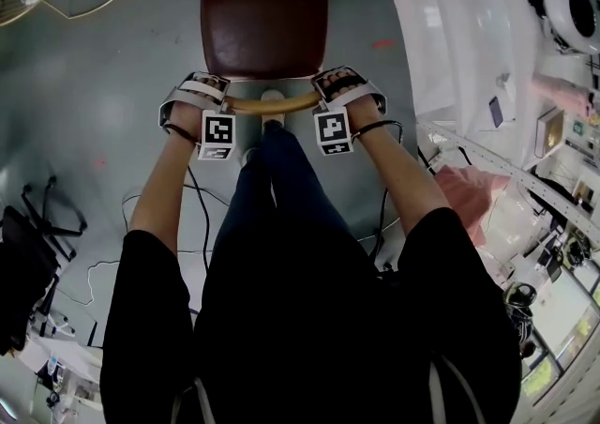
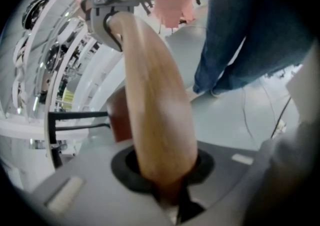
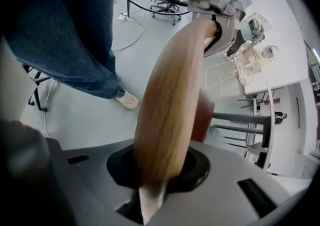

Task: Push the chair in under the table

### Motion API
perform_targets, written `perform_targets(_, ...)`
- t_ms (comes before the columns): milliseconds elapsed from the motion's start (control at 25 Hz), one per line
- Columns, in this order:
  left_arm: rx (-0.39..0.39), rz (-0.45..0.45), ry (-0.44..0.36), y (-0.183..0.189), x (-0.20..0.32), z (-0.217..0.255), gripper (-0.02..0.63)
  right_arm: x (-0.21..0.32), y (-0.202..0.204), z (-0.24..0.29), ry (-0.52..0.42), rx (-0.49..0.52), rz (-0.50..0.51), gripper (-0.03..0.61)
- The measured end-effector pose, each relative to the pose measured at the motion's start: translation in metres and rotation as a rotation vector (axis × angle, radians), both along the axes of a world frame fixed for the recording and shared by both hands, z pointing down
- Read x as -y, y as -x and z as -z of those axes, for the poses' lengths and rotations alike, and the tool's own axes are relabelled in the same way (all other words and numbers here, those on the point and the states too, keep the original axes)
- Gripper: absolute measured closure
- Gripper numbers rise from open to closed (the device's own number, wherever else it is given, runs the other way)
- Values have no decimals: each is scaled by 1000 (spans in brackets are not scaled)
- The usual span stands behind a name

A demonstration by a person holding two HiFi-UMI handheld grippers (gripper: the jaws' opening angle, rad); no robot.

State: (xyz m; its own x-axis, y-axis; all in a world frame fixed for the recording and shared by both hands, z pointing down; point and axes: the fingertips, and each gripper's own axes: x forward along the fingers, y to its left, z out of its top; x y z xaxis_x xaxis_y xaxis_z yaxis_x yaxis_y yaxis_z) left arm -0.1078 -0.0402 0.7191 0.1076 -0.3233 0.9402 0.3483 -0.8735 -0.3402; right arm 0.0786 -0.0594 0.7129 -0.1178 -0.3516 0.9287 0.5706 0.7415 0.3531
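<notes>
Wood backrest rail [image 1: 272, 105] clamped near both ends: left gripper [image 1: 211, 94] and right gripper [image 1: 330, 86] both closed on it, pointing steeply down, forearms stretched ahead, roughly parallel. Rail runs crosswise from jaw to jaw, bowed toward the person. Beyond it the chair [image 1: 264, 26], dark red-brown seat, on grey floor [image 1: 141, 84]

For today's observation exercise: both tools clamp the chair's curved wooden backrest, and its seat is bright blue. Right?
No: the head view shows the seat is dark reddish brown, not blue. The left tool and right tool do both clamp the curved wooden backrest.
</notes>
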Motion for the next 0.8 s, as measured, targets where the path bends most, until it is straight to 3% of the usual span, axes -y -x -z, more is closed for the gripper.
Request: perform_targets(800,17,23,12,10,85,-1,523,92,9,-1,-24,-6,10,497)
